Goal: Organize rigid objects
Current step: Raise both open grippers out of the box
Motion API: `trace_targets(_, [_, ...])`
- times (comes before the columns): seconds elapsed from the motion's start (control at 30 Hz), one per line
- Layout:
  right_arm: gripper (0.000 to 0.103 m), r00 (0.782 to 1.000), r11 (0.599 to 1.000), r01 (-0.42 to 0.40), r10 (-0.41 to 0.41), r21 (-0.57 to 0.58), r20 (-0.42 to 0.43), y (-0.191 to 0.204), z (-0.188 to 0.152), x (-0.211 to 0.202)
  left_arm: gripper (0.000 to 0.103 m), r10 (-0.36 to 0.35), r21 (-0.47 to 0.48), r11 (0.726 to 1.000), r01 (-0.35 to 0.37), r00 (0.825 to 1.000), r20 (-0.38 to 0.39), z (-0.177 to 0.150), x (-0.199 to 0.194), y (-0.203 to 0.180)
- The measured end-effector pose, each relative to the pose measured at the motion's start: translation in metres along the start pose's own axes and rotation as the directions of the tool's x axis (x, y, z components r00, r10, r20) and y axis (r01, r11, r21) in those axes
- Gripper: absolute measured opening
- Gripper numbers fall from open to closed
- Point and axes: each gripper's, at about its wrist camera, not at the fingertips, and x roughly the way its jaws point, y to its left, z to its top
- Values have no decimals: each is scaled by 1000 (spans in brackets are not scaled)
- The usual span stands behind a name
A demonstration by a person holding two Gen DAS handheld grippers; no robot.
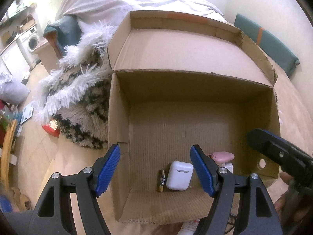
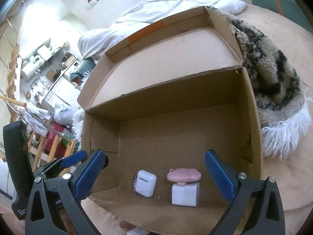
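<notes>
An open cardboard box (image 1: 195, 90) (image 2: 176, 101) lies in front of both grippers. On its floor near the front wall are a white earbud case (image 1: 180, 178) (image 2: 145, 183) and a small battery (image 1: 161, 181) (image 2: 134, 184) touching its left side. To their right a pink object (image 1: 224, 156) (image 2: 183, 174) rests on a white plug charger (image 1: 229, 166) (image 2: 185, 194). My left gripper (image 1: 155, 168) hangs open above the case, one finger over the box's left wall. My right gripper (image 2: 154, 174) stands wide open above the objects, holding nothing.
A shaggy black-and-white rug (image 1: 84, 105) (image 2: 273, 78) lies against the box's side. Behind it is a bed with a white duvet (image 1: 127, 2) and a teal cushion (image 1: 264, 39). A washing machine (image 1: 31, 41) and cluttered shelves stand far left. A white packet (image 1: 189, 227) lies before the box.
</notes>
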Motion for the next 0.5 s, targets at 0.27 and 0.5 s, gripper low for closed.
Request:
trace_targets(0.27, [103,999,1000,12,-13,28,35,-6,-2,-14,72,8,8,1000,-8,1000,19,-2,-8,2])
trace_targets(0.5, [103,998,999,8,-12,47,65,-6,-5,-30,72,-5,5,1000,5,1000,28,-4,-23,8])
